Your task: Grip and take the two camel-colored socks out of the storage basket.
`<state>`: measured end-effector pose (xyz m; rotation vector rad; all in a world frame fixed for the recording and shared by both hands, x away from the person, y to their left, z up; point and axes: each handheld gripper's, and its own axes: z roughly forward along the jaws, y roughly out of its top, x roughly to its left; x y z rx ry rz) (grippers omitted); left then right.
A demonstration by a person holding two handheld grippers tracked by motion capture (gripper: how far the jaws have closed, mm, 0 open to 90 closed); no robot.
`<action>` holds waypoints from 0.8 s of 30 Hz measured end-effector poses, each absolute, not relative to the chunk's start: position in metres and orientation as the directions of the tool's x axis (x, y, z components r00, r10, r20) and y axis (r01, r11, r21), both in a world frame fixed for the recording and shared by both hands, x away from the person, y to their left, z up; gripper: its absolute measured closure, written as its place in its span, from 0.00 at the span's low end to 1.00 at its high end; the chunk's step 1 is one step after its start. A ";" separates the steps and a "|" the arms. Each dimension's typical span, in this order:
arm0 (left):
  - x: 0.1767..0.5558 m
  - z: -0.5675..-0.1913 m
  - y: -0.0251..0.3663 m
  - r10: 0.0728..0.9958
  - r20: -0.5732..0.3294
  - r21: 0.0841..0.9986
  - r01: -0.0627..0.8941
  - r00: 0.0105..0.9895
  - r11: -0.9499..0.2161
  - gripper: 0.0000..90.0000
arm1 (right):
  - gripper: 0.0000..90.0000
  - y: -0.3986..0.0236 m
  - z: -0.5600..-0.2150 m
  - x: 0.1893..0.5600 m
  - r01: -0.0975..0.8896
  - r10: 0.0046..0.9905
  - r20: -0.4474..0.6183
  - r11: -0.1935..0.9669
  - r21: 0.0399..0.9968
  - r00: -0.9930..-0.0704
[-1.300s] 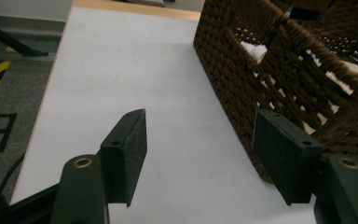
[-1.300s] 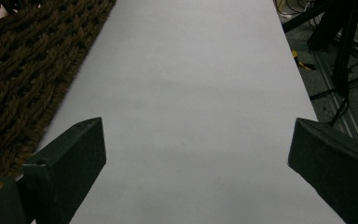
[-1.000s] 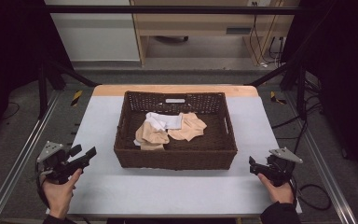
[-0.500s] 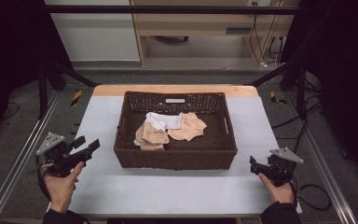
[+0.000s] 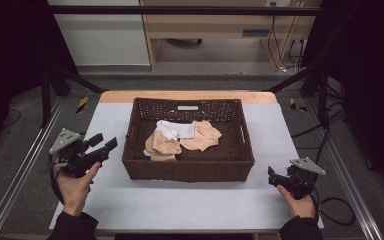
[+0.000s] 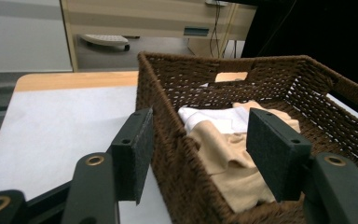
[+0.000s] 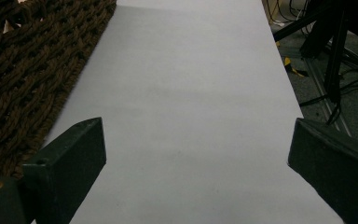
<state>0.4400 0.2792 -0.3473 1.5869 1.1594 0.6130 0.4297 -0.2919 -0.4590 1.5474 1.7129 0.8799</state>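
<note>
Left gripper: jaws spread wide, nothing between the pads, raised off the table and aimed at the left wall of the wicker basket. In the left gripper view its pads straddle that wall's near corner, one pad outside the basket, the other over the inside, not touching it as far as I can tell. Just beyond, inside the basket: beige cloth nearest the left wall, white cloth behind it toward the basket's middle, second beige piece right of centre.

Right gripper: jaws apart, empty, low at the basket's front-right corner, clear of it. The right gripper view has bare white table mat between the jaws, basket weave at left edge.

Progress, as a judgement: nothing picked yet. All cloths sit crumpled in the basket, none on the mat around it. Looks like the opening reach, left gripper heading in for the nearest beige cloth. Left to do: go over the wall, close on a cloth, lift it out, then the other pieces. Right gripper idle for now.
</note>
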 end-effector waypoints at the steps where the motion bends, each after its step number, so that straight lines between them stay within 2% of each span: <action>1: 0.440 -0.347 0.279 0.901 -0.160 0.927 0.375 0.404 -0.003 0.46 | 0.05 -0.292 -0.459 0.430 0.553 0.996 -0.033 0.074 0.830 -0.083; 8: 0.449 -0.336 0.259 0.890 -0.137 0.928 0.372 0.434 -0.039 0.49 | 0.05 -0.291 -0.458 0.430 0.549 0.996 -0.035 0.077 0.832 -0.087; 24: 0.484 -0.320 0.215 0.882 -0.092 0.916 0.386 0.462 -0.106 0.47 | 0.05 -0.292 -0.457 0.430 0.549 0.996 -0.030 0.069 0.833 -0.081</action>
